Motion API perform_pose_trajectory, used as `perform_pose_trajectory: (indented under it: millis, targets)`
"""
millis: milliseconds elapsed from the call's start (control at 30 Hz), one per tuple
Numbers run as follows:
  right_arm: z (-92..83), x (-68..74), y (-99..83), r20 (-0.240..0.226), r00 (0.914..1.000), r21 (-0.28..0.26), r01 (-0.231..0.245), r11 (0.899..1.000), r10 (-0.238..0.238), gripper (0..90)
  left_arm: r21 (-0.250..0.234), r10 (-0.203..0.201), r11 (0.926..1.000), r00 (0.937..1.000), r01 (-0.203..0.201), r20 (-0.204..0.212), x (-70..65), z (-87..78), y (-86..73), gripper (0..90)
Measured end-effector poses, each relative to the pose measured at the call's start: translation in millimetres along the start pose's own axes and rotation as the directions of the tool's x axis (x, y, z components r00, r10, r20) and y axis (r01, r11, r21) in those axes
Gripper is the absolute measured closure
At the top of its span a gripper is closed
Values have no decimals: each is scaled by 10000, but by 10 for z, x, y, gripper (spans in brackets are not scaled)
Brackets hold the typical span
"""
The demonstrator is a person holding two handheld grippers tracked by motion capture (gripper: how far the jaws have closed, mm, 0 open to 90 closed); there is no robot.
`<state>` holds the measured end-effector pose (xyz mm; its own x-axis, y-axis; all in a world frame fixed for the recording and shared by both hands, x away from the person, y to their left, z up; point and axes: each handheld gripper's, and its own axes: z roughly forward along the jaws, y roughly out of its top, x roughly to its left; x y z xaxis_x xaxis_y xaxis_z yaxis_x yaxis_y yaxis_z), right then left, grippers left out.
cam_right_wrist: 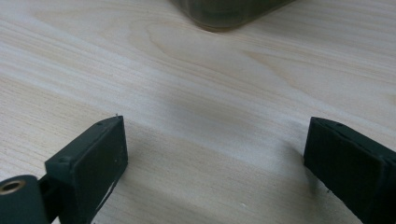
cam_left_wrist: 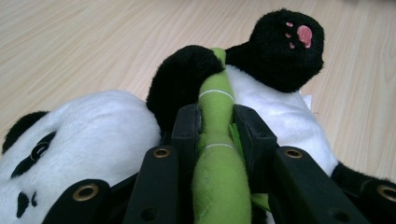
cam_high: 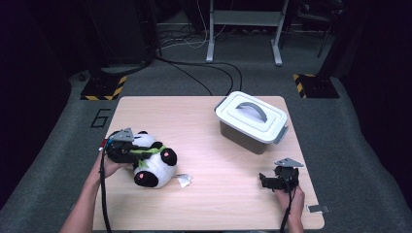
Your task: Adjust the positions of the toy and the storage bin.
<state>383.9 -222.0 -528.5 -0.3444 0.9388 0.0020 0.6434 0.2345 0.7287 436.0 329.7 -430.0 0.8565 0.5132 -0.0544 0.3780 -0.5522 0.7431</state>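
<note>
A plush panda [cam_high: 153, 165], white in the body with black ears, limbs and eye patches and pink-red paw pads, lies tipped over on the counter [cam_high: 209, 145] at the lower left of the high view. A soft green bamboo stalk [cam_left_wrist: 217, 140] with thin white stitched rings runs across its body and sits pinched between two black fingers [cam_left_wrist: 187, 133]. One black paw with pink pads points toward the upper right of the left gripper view.

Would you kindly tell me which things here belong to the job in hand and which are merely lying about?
In the job: plush panda; its green bamboo stick, clamped by the left gripper.

Lying about: lidded grey box; the panda's white tag; small grey plate at the table's edge; open right gripper.
</note>
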Motion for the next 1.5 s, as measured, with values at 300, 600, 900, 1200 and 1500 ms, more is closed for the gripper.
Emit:
perform_pose_trajectory:
  millis: [300, 600, 900, 1200, 1500]
  targets:
    - [0, 0, 0, 0, 10000, 3, -3, 10000, 3, 54, -324, -651, 9976, 9892, 613, -1312, -144, -87, 23, 308]
    - [0, 0, 0, -2, 10000, 7, -1, 10000, 1, 54, -1206, -1231, 9877, 9701, 993, -2090, -321, -329, -27, 150]
    - [0, 0, 0, -5, 10000, 7, -4, 10000, 4, 54, -1288, -1522, 9841, 9534, 1219, -2607, -437, -475, -257, 112]
    - [0, 0, 0, -4, 10000, 9, -4, 10000, 4, 54, -1584, -2261, 9701, 9224, 1840, -3131, -490, -583, -511, 3]
    - [0, -1, 1, -20, 10000, 10, -2, 10000, 2, 54, -1719, -3287, 9432, 8735, 2843, -3590, -502, -508, -923, 0]
